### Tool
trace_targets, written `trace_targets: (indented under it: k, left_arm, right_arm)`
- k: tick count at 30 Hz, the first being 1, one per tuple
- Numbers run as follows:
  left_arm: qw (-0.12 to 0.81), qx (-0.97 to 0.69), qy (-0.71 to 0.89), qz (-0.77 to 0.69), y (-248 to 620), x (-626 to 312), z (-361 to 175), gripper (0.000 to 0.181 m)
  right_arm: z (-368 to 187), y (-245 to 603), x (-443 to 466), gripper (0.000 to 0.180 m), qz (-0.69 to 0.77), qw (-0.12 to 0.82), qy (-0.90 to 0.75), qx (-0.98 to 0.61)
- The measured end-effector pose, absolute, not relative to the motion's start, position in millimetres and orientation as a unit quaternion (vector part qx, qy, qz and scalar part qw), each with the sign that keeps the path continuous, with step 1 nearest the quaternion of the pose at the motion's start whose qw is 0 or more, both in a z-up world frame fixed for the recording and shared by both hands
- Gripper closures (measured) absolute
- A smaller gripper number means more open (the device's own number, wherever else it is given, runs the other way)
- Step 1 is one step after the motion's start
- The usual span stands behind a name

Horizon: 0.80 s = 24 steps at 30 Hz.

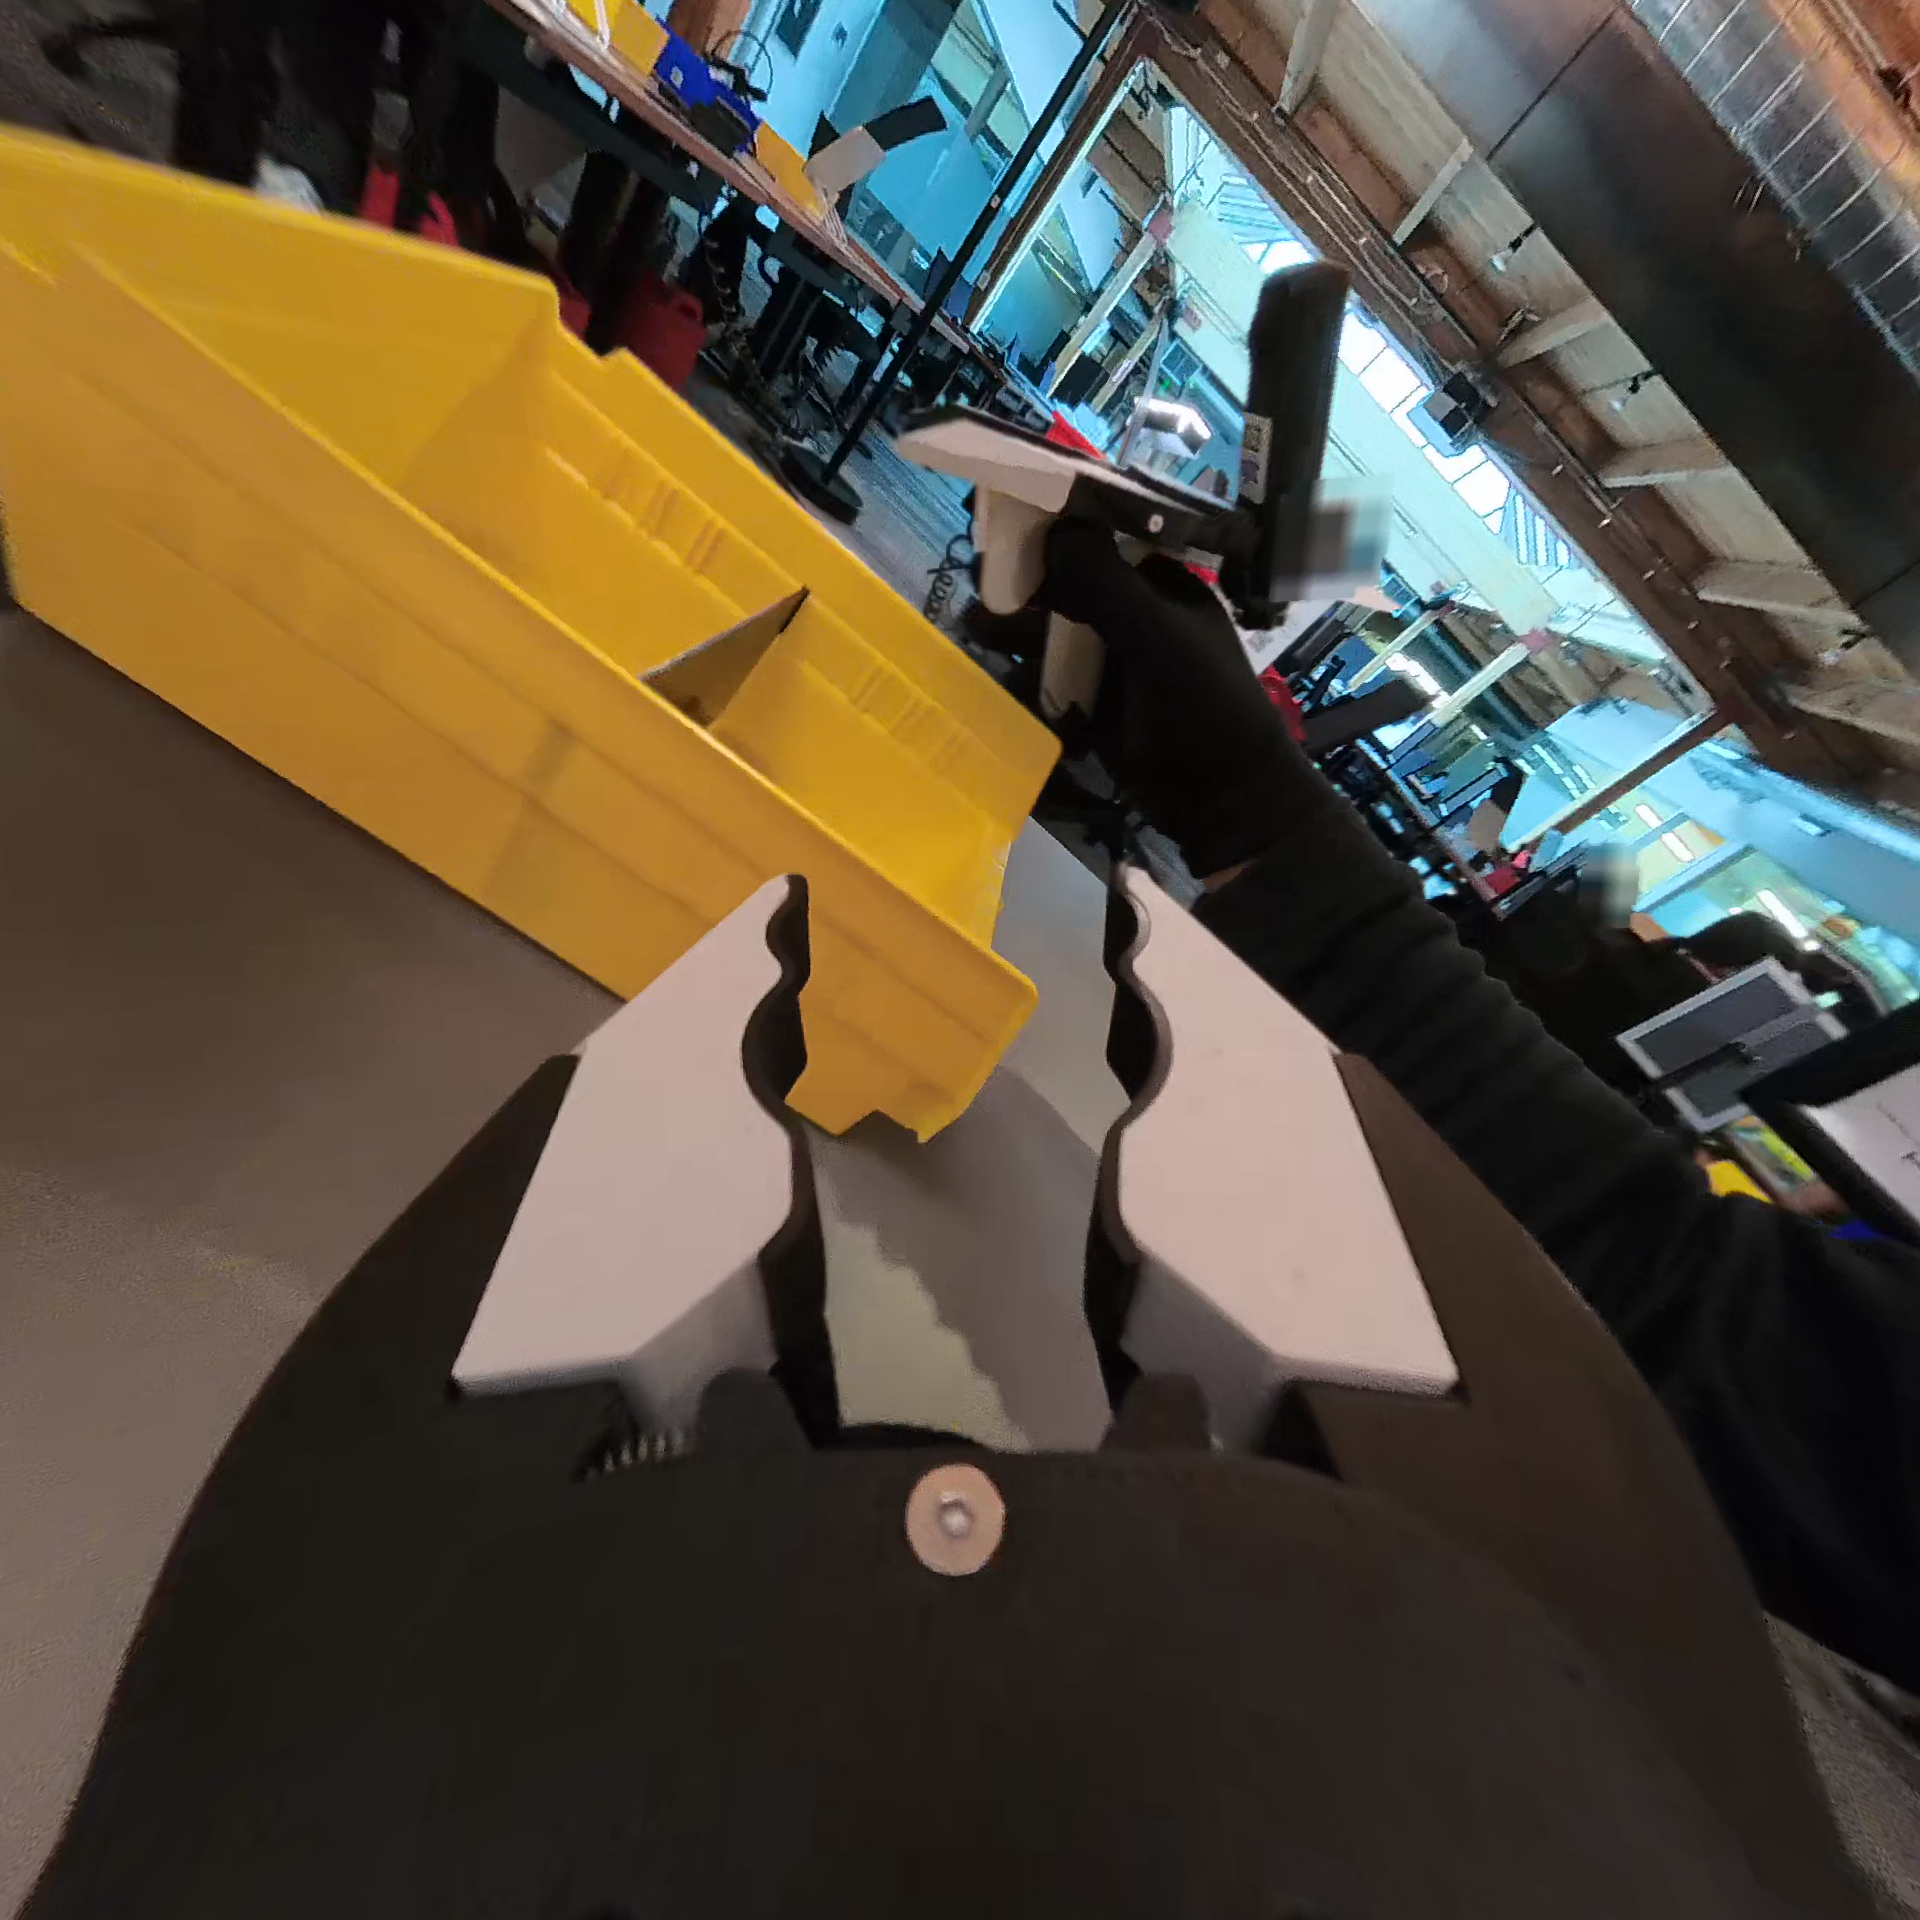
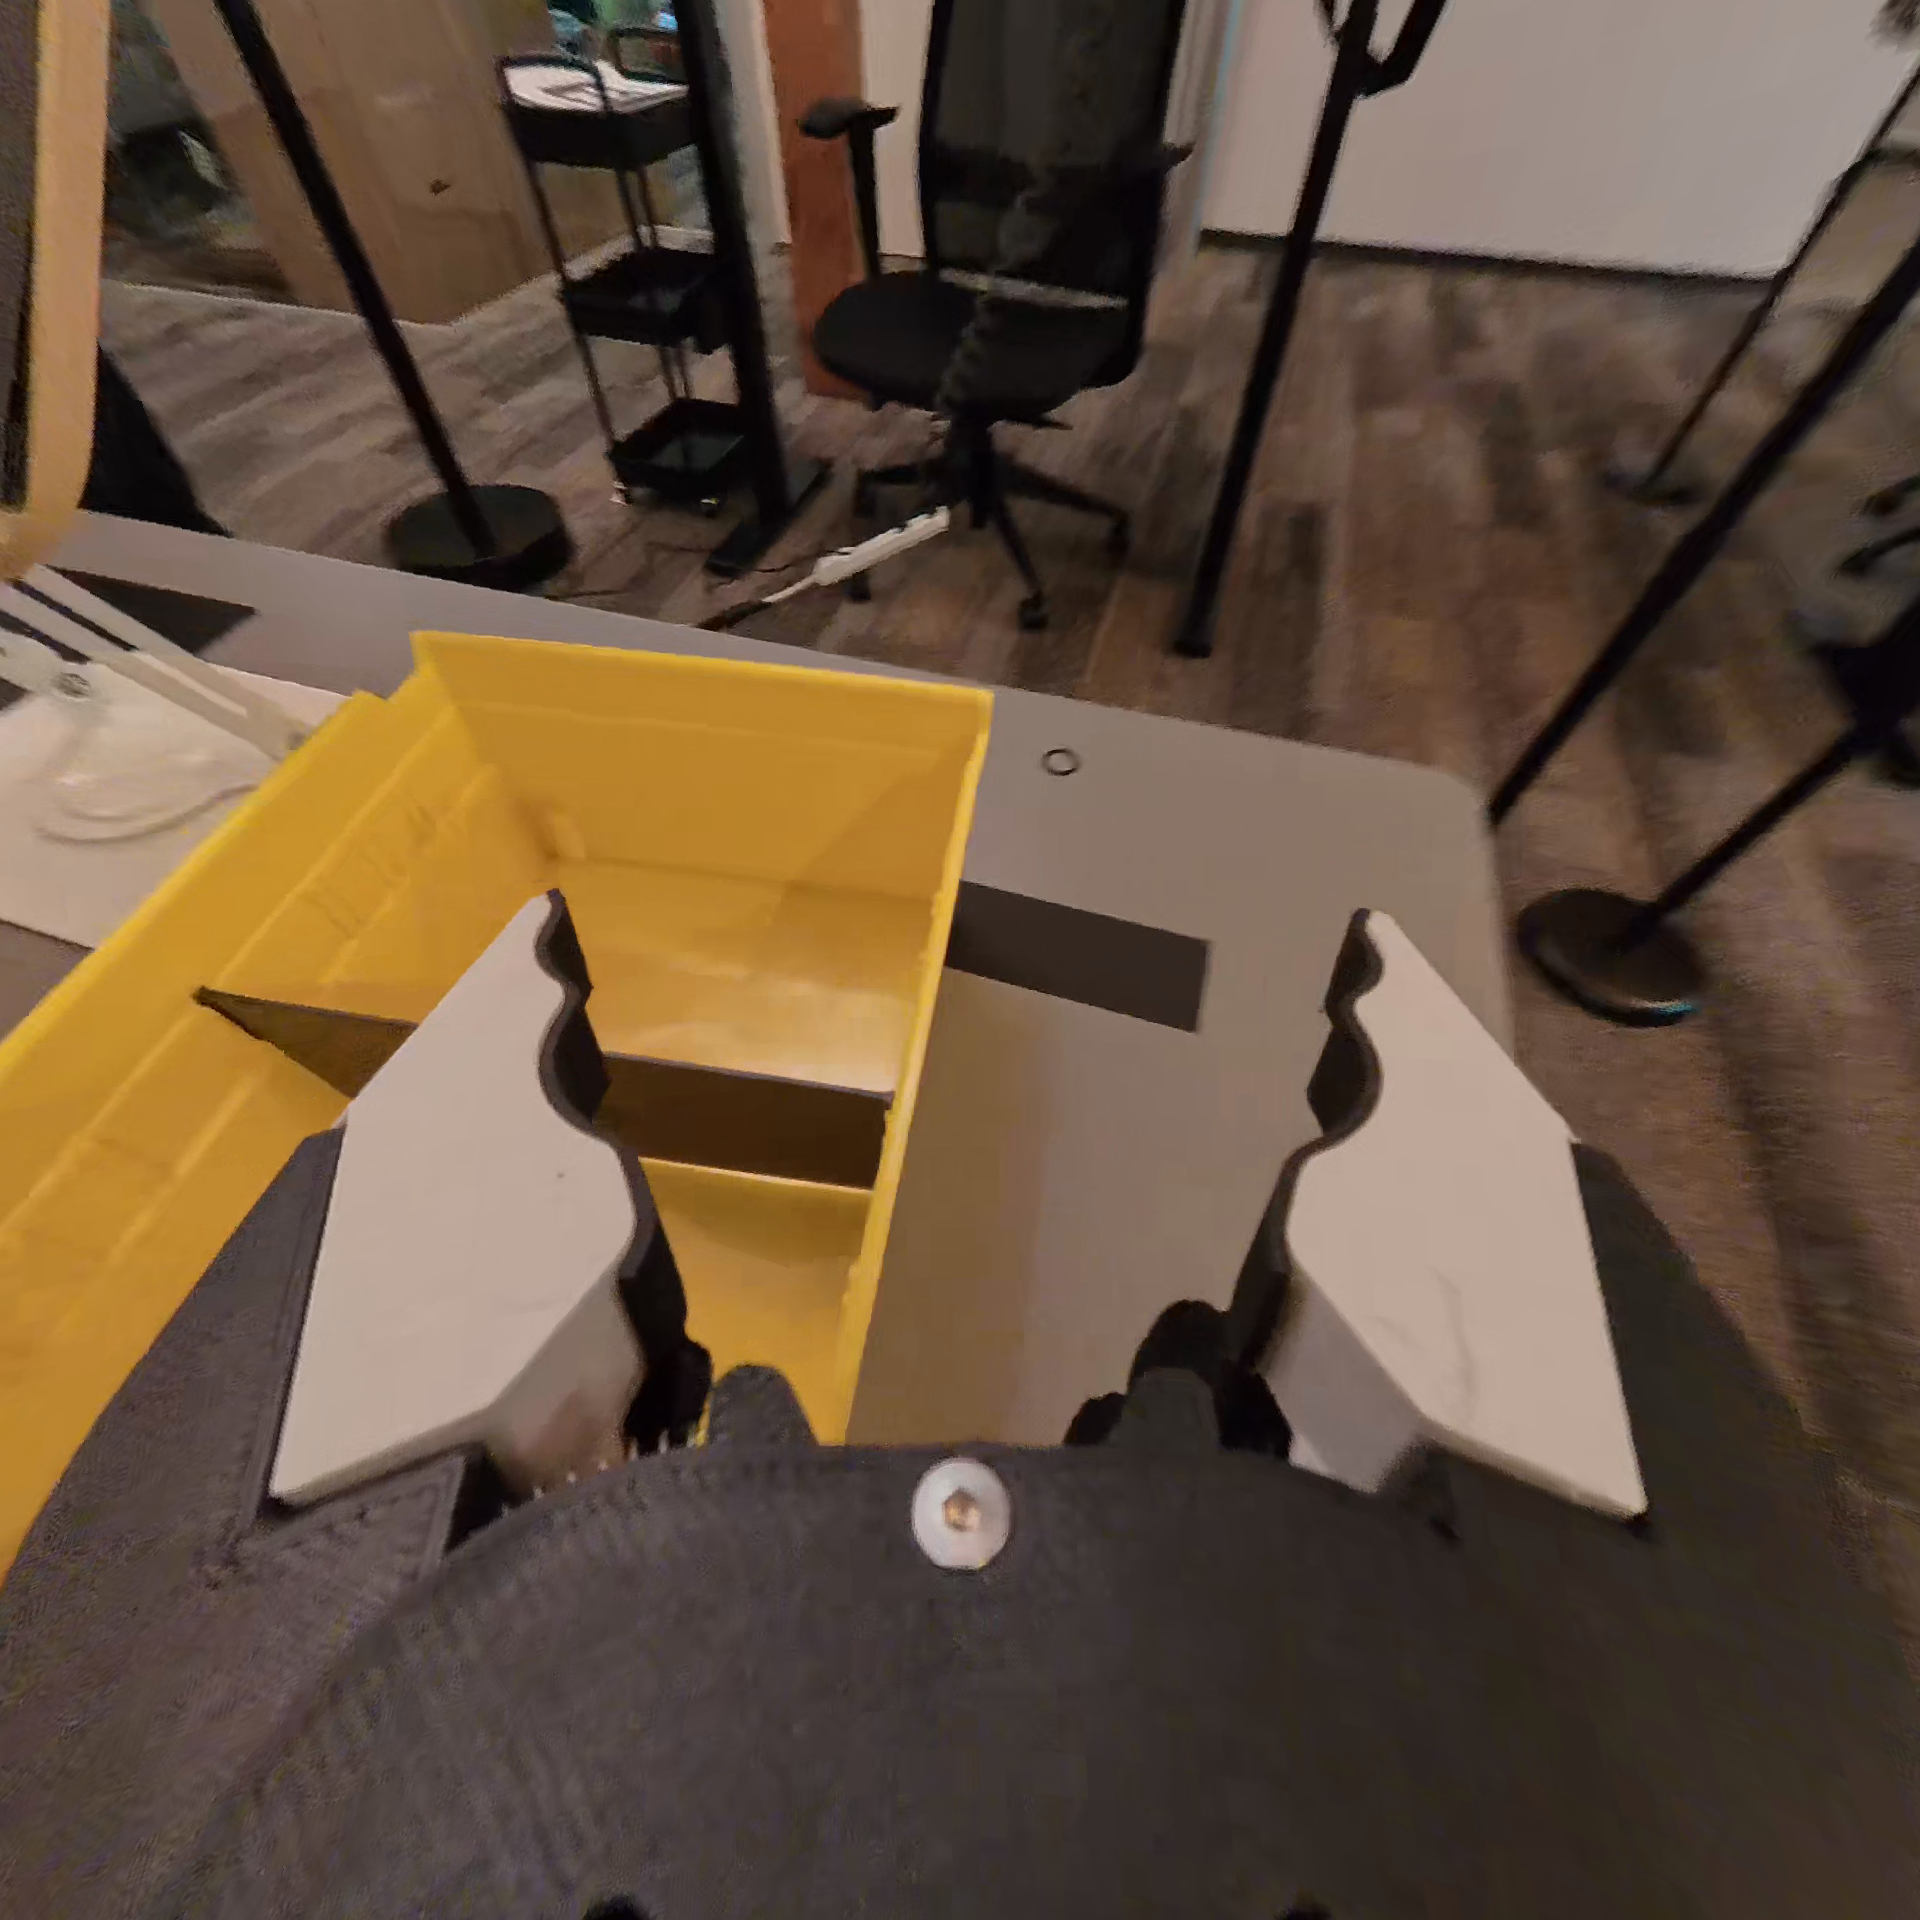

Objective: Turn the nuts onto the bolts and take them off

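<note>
A yellow plastic bin (image 2: 675,727) with a dark divider (image 2: 748,1122) stands on the grey table (image 2: 1195,831). The parts of its compartments that show look bare. My right gripper (image 2: 954,912) is wide open and empty, above the bin's right wall. A small dark ring (image 2: 1060,762) lies on the table beyond the bin; I cannot tell if it is a nut. My left gripper (image 1: 961,883) is open and empty, low over the table at the near corner of the bin (image 1: 416,520). I see no bolts in either view.
A strip of black tape (image 2: 1081,966) lies on the table right of the bin. White paper and a cable (image 2: 125,769) lie at the left. A black-gloved hand (image 1: 1164,707) holds the other tool past the bin. An office chair (image 2: 987,312) and stand bases (image 2: 1600,956) are on the floor.
</note>
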<state>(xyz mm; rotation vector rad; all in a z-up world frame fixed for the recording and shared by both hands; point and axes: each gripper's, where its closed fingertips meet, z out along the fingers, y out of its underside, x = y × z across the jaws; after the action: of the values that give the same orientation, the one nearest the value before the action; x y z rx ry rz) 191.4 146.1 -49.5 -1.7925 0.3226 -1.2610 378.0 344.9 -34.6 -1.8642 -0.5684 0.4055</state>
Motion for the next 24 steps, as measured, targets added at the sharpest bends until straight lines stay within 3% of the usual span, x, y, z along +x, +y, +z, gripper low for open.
trace_targets:
  k: [1,5,12,18,24]
  left_arm:
    - [0.456,-0.723,0.135,-0.501,142.6,181.9,-42.7,0.125]
    - [0.501,-0.720,0.158,-0.454,124.3,135.3,-15.0,0.123]
    - [0.556,-0.748,0.167,-0.321,71.7,22.3,7.4,0.121]
    - [0.594,-0.794,0.069,-0.111,-1.8,-151.2,13.1,0.123]
    - [0.531,-0.842,-0.074,0.053,-96.7,-315.2,-29.6,0.106]
  right_arm:
    - [-26.0,339.2,381.4,0.040,0.145,0.553,-0.244,-0.783]
    - [14.5,299.4,364.6,0.042,0.088,0.586,-0.280,-0.755]
    - [49.1,197.2,245.6,0.048,0.131,0.597,-0.395,-0.685]
    - [33.8,118.2,146.9,0.053,0.219,0.569,-0.468,-0.640]
    - [-4.0,57.6,72.6,0.055,0.283,0.508,-0.529,-0.618]
